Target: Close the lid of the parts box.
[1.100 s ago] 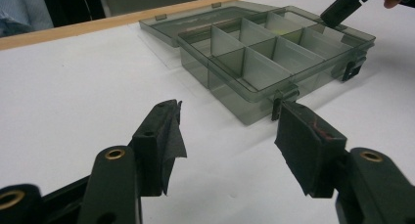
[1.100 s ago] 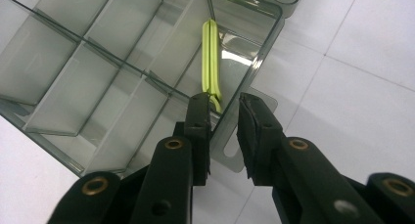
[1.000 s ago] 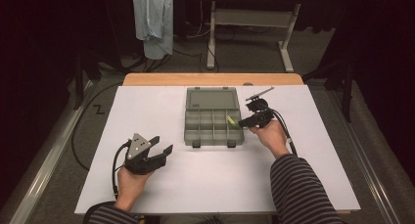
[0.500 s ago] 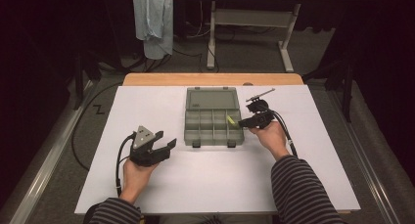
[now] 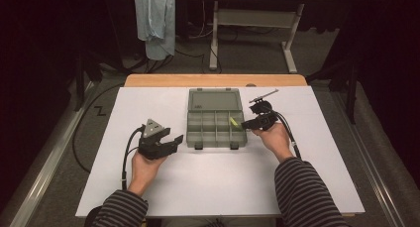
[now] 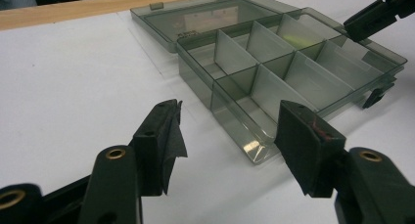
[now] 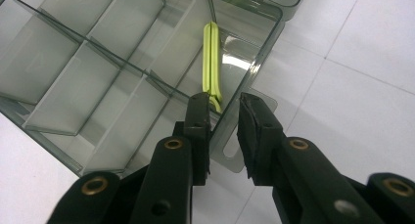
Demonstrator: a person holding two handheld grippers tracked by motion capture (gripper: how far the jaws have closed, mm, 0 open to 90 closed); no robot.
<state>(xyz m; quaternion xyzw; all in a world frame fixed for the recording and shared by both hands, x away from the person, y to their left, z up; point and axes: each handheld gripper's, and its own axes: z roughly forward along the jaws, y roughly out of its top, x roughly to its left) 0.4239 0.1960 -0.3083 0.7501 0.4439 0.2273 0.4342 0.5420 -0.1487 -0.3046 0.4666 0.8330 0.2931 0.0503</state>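
Note:
A grey see-through organizer box (image 5: 215, 128) lies open in the middle of the white sheet, its lid (image 5: 214, 99) folded flat at the back. A yellow-green strip (image 7: 211, 57) lies in the compartment at the box's right edge (image 5: 233, 121). My right gripper (image 5: 242, 124) reaches in from the right. Its jaws (image 7: 222, 99) stand narrowly apart astride the box's right wall, one inside and one outside, near the strip's end. My left gripper (image 5: 174, 134) hovers left of the box, wide open and empty, with the box's near corner (image 6: 254, 148) ahead of the jaws (image 6: 230, 111).
A thin grey rod (image 5: 263, 94) lies behind the right gripper. The white sheet (image 5: 213, 187) covers a wooden table whose back edge (image 5: 213, 80) shows. A blue cloth (image 5: 156, 19) and a white frame (image 5: 247, 19) stand beyond, on the floor.
The left hand has carried its open gripper rightward and a little farther back, closer to the box. The right gripper has stayed at the box's right wall.

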